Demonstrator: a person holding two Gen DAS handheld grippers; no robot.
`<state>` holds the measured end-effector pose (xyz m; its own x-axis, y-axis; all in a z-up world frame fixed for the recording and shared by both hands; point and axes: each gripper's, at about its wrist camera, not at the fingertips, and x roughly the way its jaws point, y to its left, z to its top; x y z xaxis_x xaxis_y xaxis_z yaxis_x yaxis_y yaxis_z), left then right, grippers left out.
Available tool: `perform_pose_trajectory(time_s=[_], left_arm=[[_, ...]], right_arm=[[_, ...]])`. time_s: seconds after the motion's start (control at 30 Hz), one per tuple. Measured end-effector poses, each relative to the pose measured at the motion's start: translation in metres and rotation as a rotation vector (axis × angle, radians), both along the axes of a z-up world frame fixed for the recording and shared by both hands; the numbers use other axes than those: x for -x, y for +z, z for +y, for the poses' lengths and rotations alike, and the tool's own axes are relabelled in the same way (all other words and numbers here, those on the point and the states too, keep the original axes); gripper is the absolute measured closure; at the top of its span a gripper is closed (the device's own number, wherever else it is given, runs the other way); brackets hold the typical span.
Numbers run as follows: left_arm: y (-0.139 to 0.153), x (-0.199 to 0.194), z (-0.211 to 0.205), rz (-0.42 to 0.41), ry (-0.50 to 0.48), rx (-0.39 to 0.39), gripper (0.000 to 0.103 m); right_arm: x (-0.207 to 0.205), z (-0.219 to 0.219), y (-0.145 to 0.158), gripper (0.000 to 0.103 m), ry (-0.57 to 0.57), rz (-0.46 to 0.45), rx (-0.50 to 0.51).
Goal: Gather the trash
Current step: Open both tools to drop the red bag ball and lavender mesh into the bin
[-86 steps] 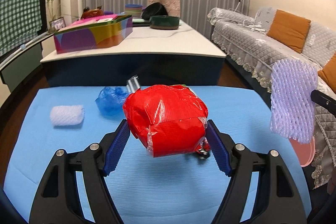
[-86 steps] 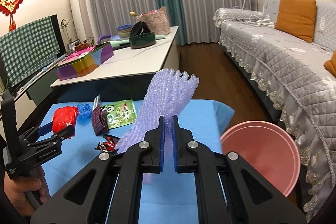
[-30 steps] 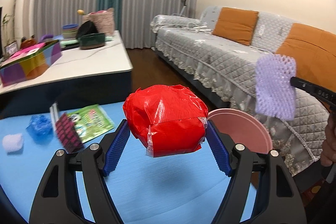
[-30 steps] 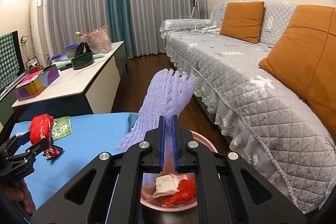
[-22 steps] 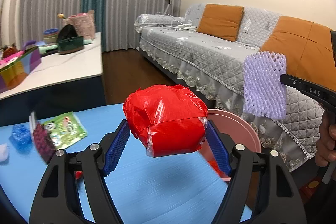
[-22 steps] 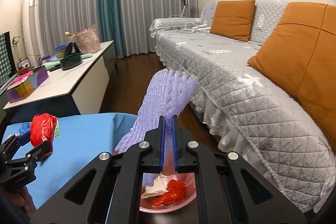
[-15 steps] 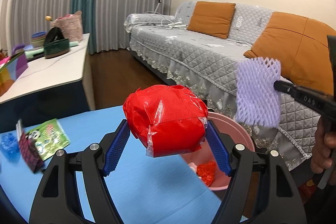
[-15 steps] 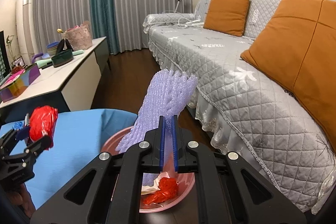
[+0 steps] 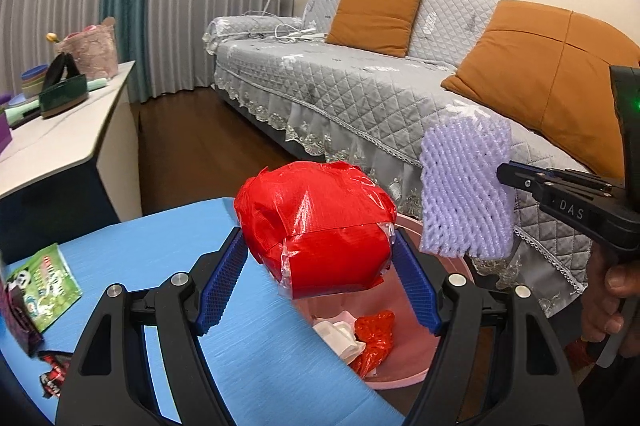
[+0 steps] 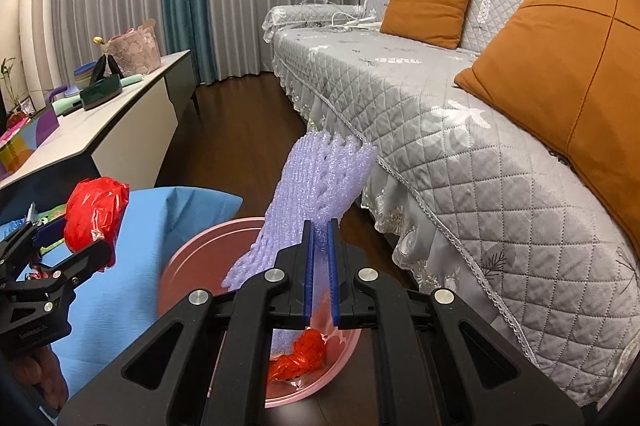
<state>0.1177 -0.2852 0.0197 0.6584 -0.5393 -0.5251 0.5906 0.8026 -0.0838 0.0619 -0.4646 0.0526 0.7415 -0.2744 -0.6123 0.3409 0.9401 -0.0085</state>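
Pink basin (image 9: 404, 376) sits on the dark floor between the blue table (image 9: 256, 358) edge and the grey sofa (image 9: 360, 98). In it: a crumpled red wrapper (image 9: 374, 336) and a white scrap (image 9: 340, 336), touching each other. The right wrist view shows the same red piece at the basin bottom; the rest of the contents are hidden behind my gripper.

My left gripper (image 9: 318, 278) is clamped on a red plastic bag wad (image 9: 316, 230), blue pads (image 9: 222, 276) pressing on both its sides, jaws wide because the wad is bulky. It points down at an angle, wad hanging over the table corner and the near rim of the basin. My left hand (image 10: 38, 374) shows low at the frame edge in the right wrist view.

My right gripper (image 10: 320, 266) is nearly shut, pinching a purple foam net (image 10: 324, 182); the net sticks up past the fingertips and also trails down on the left side. Gripper tilted downward, right over the basin. From the left wrist view the net (image 9: 466, 186) hangs flat off the gripper tips, above the basin's far rim, my right hand (image 9: 612, 290) on the handle.

On the table, well apart from the basin: a green panda packet (image 9: 40, 284), a dark patterned wrapper (image 9: 16, 310) beside it, a red-black wrapper (image 9: 52, 374) at the lower left
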Motion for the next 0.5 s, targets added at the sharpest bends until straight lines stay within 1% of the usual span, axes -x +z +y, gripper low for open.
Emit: perform_pose_trajectory(time_s=[0.2, 0.33, 0.4, 0.43, 0.47, 0.5], left_arm=[[-0.007, -0.009, -0.012, 0.015, -0.020, -0.003, 0.032], [-0.008, -0.013, -0.021, 0.011, -0.041, -0.006, 0.032], [-0.008, -0.016, -0.025, 0.011, -0.050, -0.009, 0.031], [-0.009, -0.018, -0.027, 0.013, -0.055, -0.012, 0.031], [-0.009, -0.019, -0.028, 0.015, -0.058, -0.013, 0.027], [-0.010, -0.020, -0.029, 0.020, -0.063, -0.015, 0.025]], right_arm=[[-0.005, -0.006, -0.008, 0.096, -0.008, 0.016, -0.010], [-0.009, -0.009, -0.012, 0.096, -0.013, 0.022, -0.020], [-0.010, -0.011, -0.012, 0.092, -0.019, 0.022, -0.025], [-0.010, -0.012, -0.012, 0.092, -0.024, 0.023, -0.028], [-0.010, -0.012, -0.012, 0.086, -0.027, 0.026, -0.034], [-0.010, -0.013, -0.012, 0.073, -0.032, 0.027, -0.039]])
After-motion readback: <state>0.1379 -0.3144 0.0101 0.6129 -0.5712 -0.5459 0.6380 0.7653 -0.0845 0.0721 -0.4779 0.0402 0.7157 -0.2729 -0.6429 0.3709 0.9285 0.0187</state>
